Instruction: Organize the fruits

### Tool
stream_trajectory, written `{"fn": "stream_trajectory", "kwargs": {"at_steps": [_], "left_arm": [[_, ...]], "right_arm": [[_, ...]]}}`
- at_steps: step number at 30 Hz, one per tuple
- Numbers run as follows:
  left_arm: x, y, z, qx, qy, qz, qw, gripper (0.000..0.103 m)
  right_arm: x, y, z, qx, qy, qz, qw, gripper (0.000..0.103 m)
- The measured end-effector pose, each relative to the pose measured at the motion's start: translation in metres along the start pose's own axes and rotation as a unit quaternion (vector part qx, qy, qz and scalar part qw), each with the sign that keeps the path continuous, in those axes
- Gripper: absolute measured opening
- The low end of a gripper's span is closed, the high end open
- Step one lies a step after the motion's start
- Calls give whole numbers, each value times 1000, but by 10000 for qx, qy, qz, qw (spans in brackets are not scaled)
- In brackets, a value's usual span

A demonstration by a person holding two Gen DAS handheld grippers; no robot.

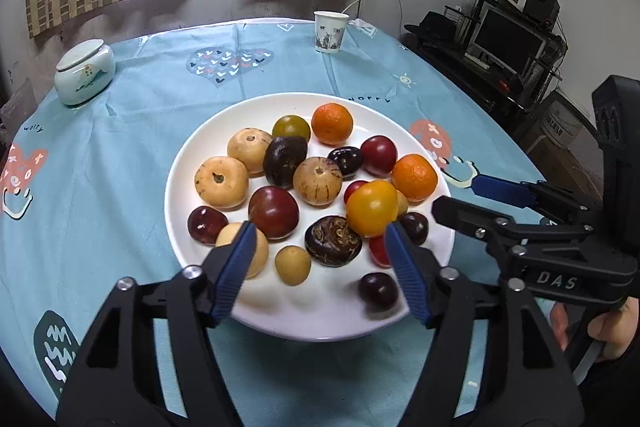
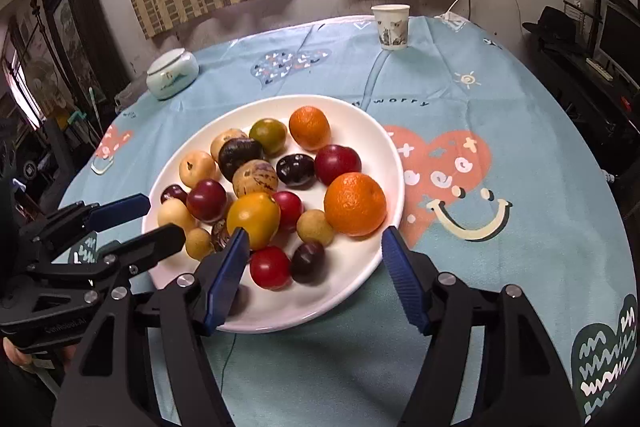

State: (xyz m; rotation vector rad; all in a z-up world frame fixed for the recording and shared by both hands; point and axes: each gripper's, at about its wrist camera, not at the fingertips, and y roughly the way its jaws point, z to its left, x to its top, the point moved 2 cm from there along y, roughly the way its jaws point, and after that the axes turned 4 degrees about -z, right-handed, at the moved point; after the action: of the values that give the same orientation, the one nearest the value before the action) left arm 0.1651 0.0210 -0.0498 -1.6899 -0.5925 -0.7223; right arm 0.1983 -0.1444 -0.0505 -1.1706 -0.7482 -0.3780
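- The white plate point(image 1: 188, 163) sat on the surface point(image 1: 140, 99), which was covered with a light blue printed cloth, and the fruits point(image 1: 318, 181) lay heaped on that plate.
- The left hand-held gripper point(image 1: 320, 239) hovered over the plate's near rim, its blue-padded fingers point(image 1: 236, 271) spread wide and holding nothing.
- One pad stood in front of a pale tan fruit point(image 1: 258, 253), the other just beside a yellow-orange fruit point(image 1: 371, 207); I couldn't tell whether either touched.
- The right hand-held gripper point(image 2: 314, 243) hung over the plate's near right edge, equally wide and empty.
- Two oranges point(image 2: 355, 203) lay on the plate's right side.
- Beyond the plate stood a paper cup point(image 1: 329, 31); far left of the plate sat a lidded ceramic jar point(image 1: 84, 71).
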Motion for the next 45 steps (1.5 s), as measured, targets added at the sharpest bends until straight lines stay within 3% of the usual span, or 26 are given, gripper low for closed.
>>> {"fn": "stream_trajectory", "kwargs": {"at_steps": [2,5,8,12,19,23,33,45], "left_arm": [[-1,-3,3,41,-56,-49,10000,82],[-3,-11,11,244,-230,-190,9993,97],[-7,-16,18,473,-302,-205,9982,100],[-17,-22,18,750,-260,-165,9967,101],[-34,-35,8,798,-260,-227,9962,101],[-36,-34,7,885,-270,-227,9955,101],[-42,-31,9,935,-331,-220,9948,101],[-41,-37,14,916,-512,-300,9940,101]], "right_arm": [[0,-5,0,-83,42,-94,9999,91],[-4,-13,-1,-161,66,-214,9996,102],[-12,-18,-2,52,244,-113,9996,102],[-27,-25,7,-195,1,-171,9997,102],[-51,-19,15,-84,-192,204,9996,102],[-51,-15,17,-228,-364,66,9991,102],[-52,-8,20,-133,-583,-57,9982,102],[-54,-19,4,-154,-365,-268,9989,102]]}}
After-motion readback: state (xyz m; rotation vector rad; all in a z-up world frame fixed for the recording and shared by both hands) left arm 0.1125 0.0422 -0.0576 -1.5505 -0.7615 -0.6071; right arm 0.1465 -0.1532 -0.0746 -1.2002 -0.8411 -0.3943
